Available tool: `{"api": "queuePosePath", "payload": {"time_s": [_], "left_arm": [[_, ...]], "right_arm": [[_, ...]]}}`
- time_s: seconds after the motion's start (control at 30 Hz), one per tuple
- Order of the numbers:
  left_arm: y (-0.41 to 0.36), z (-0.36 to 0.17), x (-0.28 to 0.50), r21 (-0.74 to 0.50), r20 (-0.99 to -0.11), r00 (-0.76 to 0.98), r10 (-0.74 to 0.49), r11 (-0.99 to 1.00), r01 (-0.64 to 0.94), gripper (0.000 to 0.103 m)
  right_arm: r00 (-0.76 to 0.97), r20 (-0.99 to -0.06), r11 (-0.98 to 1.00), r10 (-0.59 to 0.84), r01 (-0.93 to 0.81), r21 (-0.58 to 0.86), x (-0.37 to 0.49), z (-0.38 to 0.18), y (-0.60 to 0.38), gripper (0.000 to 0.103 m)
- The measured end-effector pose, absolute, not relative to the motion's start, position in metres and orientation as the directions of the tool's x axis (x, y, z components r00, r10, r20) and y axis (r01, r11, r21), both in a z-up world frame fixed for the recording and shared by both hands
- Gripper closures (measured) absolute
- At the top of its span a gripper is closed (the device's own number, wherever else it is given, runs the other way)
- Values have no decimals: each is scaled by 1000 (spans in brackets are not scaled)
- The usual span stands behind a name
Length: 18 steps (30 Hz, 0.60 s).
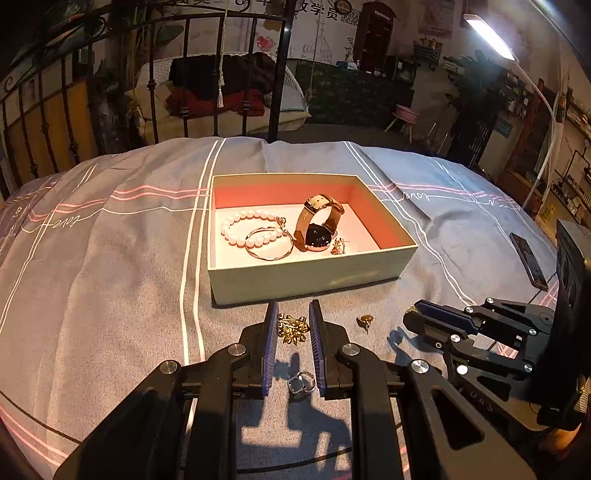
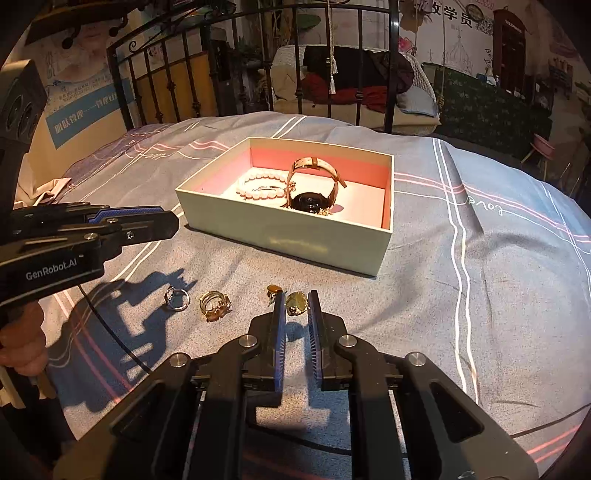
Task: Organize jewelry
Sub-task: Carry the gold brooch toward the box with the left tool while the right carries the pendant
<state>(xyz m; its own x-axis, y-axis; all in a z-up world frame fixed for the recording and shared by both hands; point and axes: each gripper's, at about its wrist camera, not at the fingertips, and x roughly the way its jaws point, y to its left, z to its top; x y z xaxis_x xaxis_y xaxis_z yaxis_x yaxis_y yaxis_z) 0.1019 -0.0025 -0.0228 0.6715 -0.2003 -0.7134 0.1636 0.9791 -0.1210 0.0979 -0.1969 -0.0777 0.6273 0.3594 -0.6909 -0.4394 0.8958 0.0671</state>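
An open box (image 1: 306,275) (image 2: 280,236) with a pink inside sits on the bed. It holds a pearl bracelet (image 1: 243,229), a silver bangle (image 1: 269,245), a watch (image 1: 317,225) (image 2: 312,184) and a small gold piece (image 1: 338,246). On the cover before the box lie a gold ornate ring (image 1: 292,328) (image 2: 214,304), a silver ring (image 1: 301,384) (image 2: 176,298), a brown-stone ring (image 1: 365,320) (image 2: 274,290) and a gold ring (image 2: 296,303). My left gripper (image 1: 293,314) is open with the gold ornate ring between its fingertips. My right gripper (image 2: 296,301) stands around the gold ring, jaws slightly apart.
The grey striped bedcover (image 1: 110,277) spans both views. A dark phone (image 1: 528,260) lies at the right. A black metal bedframe (image 1: 155,74) stands behind, with a lamp (image 1: 487,33) above right. A cable (image 2: 110,332) runs across the cover at the left.
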Motion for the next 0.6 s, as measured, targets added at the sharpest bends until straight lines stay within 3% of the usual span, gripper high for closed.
{"api": "queuePosePath", "payload": {"time_s": [0.6], "left_arm": [[-4,0,187,-209,-727,652,-216,974,89,87]], "right_arm": [[654,-667,903,358,-425,67,173,-38,-183,90]]}}
